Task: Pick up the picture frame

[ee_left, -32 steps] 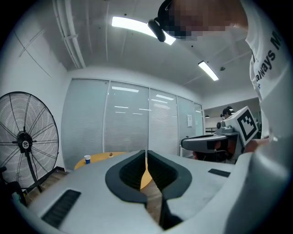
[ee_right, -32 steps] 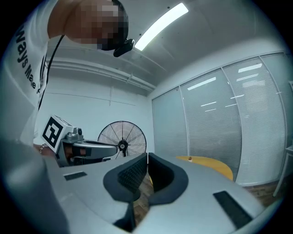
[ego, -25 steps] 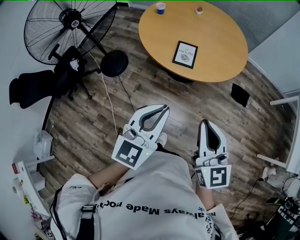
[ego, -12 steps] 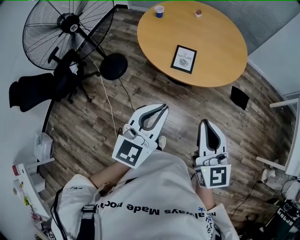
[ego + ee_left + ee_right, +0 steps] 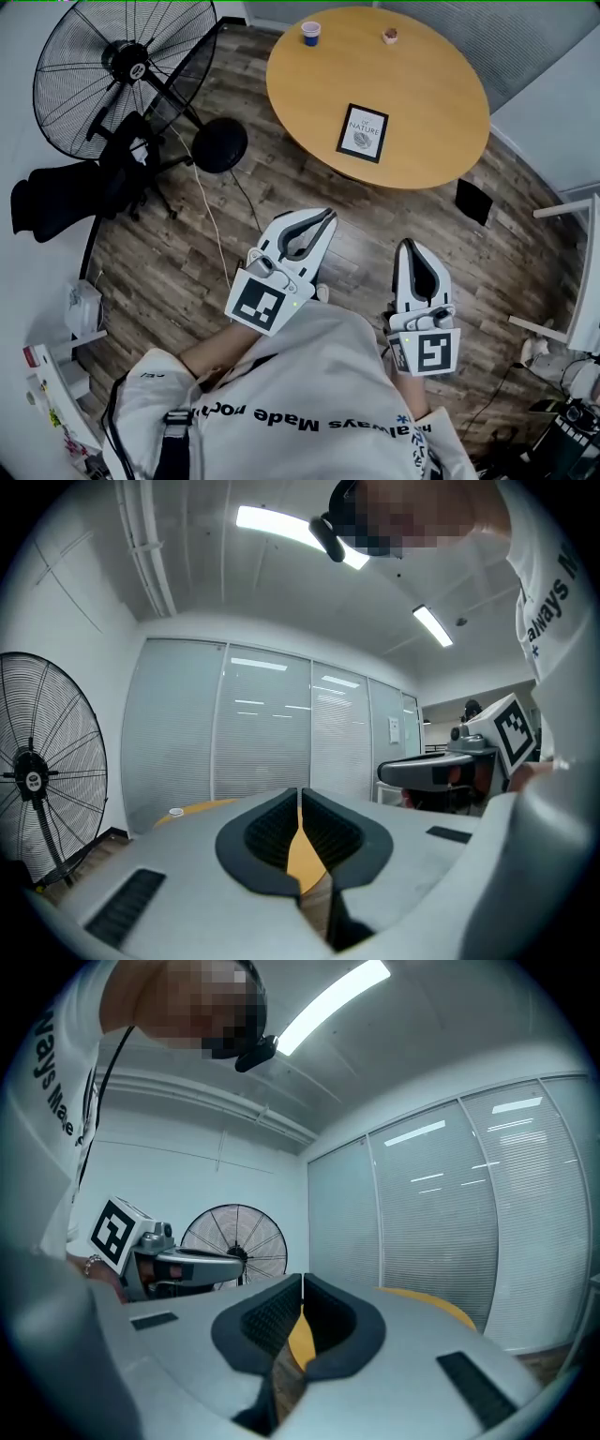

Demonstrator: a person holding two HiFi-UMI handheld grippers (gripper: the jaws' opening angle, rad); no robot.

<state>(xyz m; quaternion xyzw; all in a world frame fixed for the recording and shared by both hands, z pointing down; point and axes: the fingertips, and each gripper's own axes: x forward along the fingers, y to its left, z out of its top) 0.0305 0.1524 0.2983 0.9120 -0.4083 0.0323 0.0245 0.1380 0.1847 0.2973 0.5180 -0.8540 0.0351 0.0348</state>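
Observation:
A black picture frame (image 5: 362,132) with a white print lies flat on the round orange table (image 5: 422,103) in the head view, far ahead of both grippers. My left gripper (image 5: 319,216) is held level over the wooden floor, shut with nothing between its pads. My right gripper (image 5: 414,246) is beside it, also shut and empty. In the left gripper view the shut left gripper (image 5: 299,794) points toward the table (image 5: 202,808). The right gripper (image 5: 302,1283) in its own view is shut too, with the table (image 5: 431,1302) showing past it.
A large black floor fan (image 5: 122,70) with its round base (image 5: 218,145) stands at the left, beside a black chair (image 5: 66,192). A cable (image 5: 211,211) runs across the floor. A blue cup (image 5: 310,33) and a small object (image 5: 390,36) sit on the table's far edge.
The table and frame have slid down and left in the head view, coming nearer. Both grippers stay shut and keep their place in the picture.

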